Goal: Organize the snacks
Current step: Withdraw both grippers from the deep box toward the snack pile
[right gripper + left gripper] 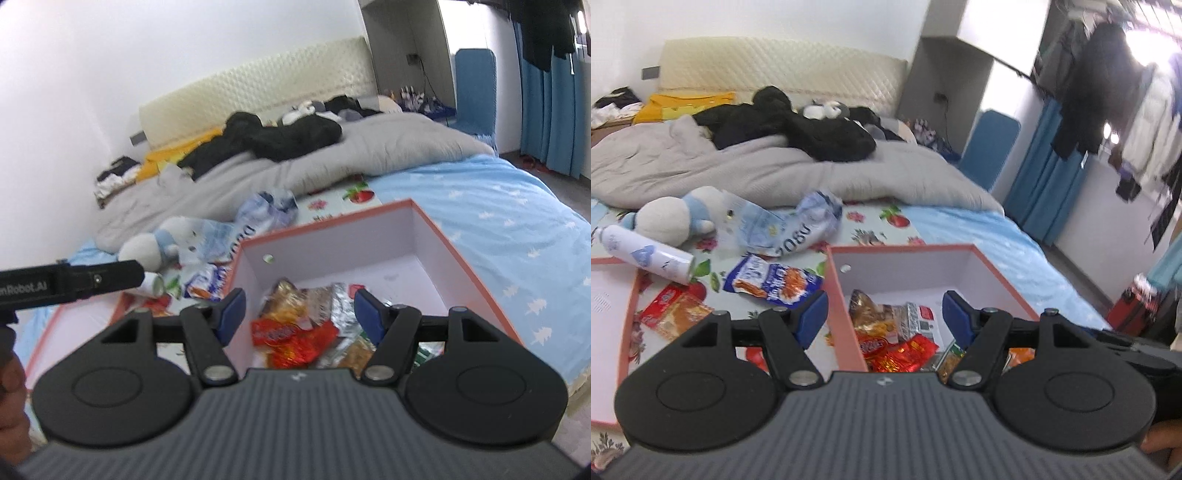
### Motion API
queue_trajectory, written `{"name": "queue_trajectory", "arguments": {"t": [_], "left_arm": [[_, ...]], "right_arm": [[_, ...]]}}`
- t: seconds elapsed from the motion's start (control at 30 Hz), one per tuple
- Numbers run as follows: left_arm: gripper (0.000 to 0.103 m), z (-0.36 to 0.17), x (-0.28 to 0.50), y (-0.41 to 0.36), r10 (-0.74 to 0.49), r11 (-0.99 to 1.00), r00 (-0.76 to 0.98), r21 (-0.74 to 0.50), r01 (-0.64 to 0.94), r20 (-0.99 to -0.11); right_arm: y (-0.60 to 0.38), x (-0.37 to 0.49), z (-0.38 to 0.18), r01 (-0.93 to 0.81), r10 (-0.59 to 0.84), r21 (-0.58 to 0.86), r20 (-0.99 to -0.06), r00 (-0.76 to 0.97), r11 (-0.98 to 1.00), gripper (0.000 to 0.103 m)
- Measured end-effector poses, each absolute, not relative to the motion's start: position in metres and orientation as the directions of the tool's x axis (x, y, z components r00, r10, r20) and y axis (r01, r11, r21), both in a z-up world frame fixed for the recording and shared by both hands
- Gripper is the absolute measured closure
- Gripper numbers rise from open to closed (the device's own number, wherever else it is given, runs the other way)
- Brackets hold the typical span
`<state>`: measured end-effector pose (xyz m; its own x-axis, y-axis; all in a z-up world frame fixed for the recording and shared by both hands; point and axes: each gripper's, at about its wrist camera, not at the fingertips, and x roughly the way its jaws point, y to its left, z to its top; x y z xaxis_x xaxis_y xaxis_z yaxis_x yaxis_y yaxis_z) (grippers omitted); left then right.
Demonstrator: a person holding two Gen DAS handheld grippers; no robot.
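Observation:
A pink-rimmed box [901, 248] with a white inside stands on the bed and holds several snack packs [886, 332], red, orange and silver. My left gripper [884, 317] hangs open above its near left wall, with nothing between the blue pads. A blue-and-white snack bag [775, 282] and a red-orange pack [674, 314] lie on the flowered sheet left of the box. In the right wrist view my right gripper [300, 314] is open above the snack packs [295, 332] in the box [461, 251], holding nothing.
The box's lid [609, 332] lies at the left. A white can [646, 254], a plush toy [676, 214] and a crumpled blue-white bag [798, 225] lie behind the loose snacks. A grey duvet [738, 166] with black clothes fills the far bed. Blue curtains [1045, 192] hang at the right.

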<state>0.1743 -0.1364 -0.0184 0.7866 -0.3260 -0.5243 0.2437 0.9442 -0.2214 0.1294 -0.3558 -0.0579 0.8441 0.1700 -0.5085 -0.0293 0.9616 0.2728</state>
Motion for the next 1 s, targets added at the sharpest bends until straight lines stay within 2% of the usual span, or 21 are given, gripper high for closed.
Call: {"name": "queue_trajectory", "arguments": {"t": [0.17, 0.4, 1.0], "left_arm": [[0.03, -0.01, 0.152, -0.105, -0.305, 0.949, 0.816, -0.225, 0.219, -0.491], [0.03, -0.018, 0.133, -0.071, -0.264, 0.959, 0.831, -0.225, 0.171, -0.491], [0.03, -0.058, 0.102, -0.007, -0.155, 0.976, 0.815, -0.216, 0.038, -0.558]], "right_arm": [[-0.335, 0.118, -0.052, -0.067, 0.198, 0.272, -0.488, 0.85, 0.96, 0.036], [-0.304, 0.107, -0.053, -0.103, 0.221, 0.255, -0.492, 0.842, 0.961, 0.036], [-0.239, 0.085, -0.075, -0.225, 0.322, 0.239, -0.541, 0.777, 0.945, 0.036]]}}
